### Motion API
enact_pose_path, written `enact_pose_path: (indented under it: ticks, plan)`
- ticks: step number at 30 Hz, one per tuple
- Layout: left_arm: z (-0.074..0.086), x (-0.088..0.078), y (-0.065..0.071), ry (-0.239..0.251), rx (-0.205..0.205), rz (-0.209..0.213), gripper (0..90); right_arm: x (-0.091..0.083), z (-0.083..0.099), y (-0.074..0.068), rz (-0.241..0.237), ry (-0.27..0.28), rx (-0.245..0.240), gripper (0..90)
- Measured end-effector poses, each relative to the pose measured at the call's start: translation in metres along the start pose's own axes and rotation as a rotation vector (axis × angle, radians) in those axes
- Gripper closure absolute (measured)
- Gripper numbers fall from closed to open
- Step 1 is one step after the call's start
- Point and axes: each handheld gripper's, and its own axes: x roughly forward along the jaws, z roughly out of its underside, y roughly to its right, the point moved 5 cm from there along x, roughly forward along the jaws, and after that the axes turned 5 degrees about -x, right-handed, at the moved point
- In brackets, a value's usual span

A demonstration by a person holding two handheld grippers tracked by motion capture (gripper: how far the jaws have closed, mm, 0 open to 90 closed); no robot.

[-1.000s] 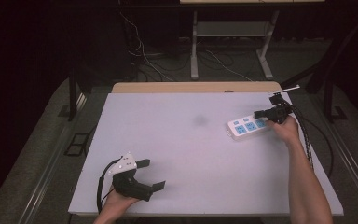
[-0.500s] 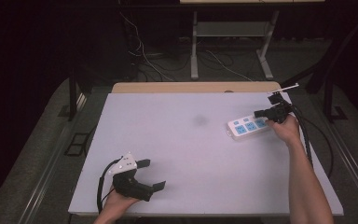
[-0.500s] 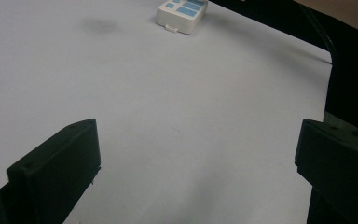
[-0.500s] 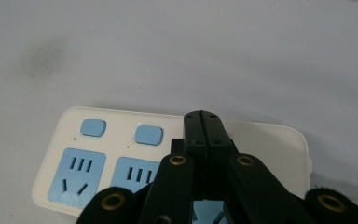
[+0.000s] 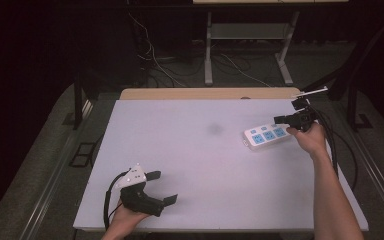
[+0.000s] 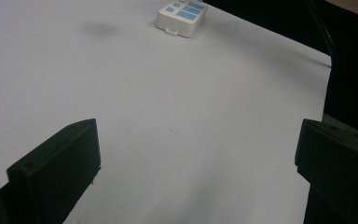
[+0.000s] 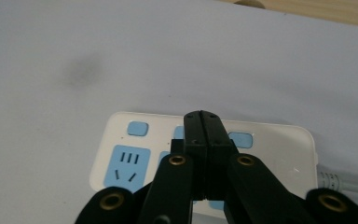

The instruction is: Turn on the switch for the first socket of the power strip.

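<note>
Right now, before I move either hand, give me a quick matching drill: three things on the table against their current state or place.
Things:
1. left gripper
2. right gripper
3. power strip

States:
A. white with blue sockets, lying flat at the table's right side
B. jaws pressed together, tips over the strip
C. jaws wide apart, near the front edge

Pairs: 1-C, 2-B, 3-A

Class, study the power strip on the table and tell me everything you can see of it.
The power strip is a white, plastic-looking block with rounded corners and light blue sockets and buttons on top. It lies flat on the white table toward the far right side. A pale cable leaves one end. The right gripper, jaws closed together, sits over its top face; whether they touch it is unclear.
</note>
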Motion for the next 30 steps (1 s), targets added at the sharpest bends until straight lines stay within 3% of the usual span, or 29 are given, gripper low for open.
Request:
enact_pose_path:
  ticks: [6, 14, 15, 17, 18, 19, 20, 24, 26, 29, 30]
  plan:
    - [0.000, -0.001, -0.001, 0.008, -0.006, -0.007, 0.0, -0.012, -0.001, -0.014, -0.012, 0.013, -0.016, 87.5]
    - [-0.001, -0.001, 0.002, 0.015, -0.012, -0.011, 0.0, -0.025, 0.001, -0.034, -0.026, 0.046, -0.024, 72.7]
    - [-0.001, -0.001, 0.002, 0.014, -0.012, -0.010, 0.0, -0.030, 0.000, -0.038, -0.015, 0.066, -0.016, 61.9]
    - [-0.001, -0.001, 0.001, 0.014, -0.011, -0.009, 0.0, -0.033, 0.000, -0.039, -0.006, 0.078, -0.014, 58.1]
    - [-0.001, 0.000, 0.001, 0.014, -0.012, -0.010, 0.0, -0.036, 0.001, -0.042, -0.006, 0.083, -0.013, 53.7]
    - [-0.001, 0.000, 0.001, 0.014, -0.011, -0.009, 0.0, -0.040, 0.003, -0.045, -0.011, 0.099, 0.006, 42.2]
    - [-0.001, 0.000, 0.001, 0.014, -0.012, -0.010, 0.0, -0.040, 0.003, -0.045, -0.011, 0.099, 0.006, 42.2]
    - [-0.001, -0.001, 0.000, 0.013, -0.016, -0.013, 0.0, -0.048, 0.006, -0.052, -0.049, 0.131, 0.044, 17.5]
    - [-0.001, -0.001, -0.001, 0.014, -0.019, -0.015, 0.0, -0.054, 0.010, -0.062, -0.088, 0.151, 0.024, 0.0]
    - [-0.001, 0.000, -0.001, 0.013, -0.021, -0.018, 0.0, -0.057, 0.012, -0.067, -0.116, 0.166, 0.017, 0.2]
    - [0.000, 0.000, -0.002, 0.012, -0.023, -0.018, 0.0, -0.059, 0.016, -0.073, -0.146, 0.165, 0.003, 0.1]
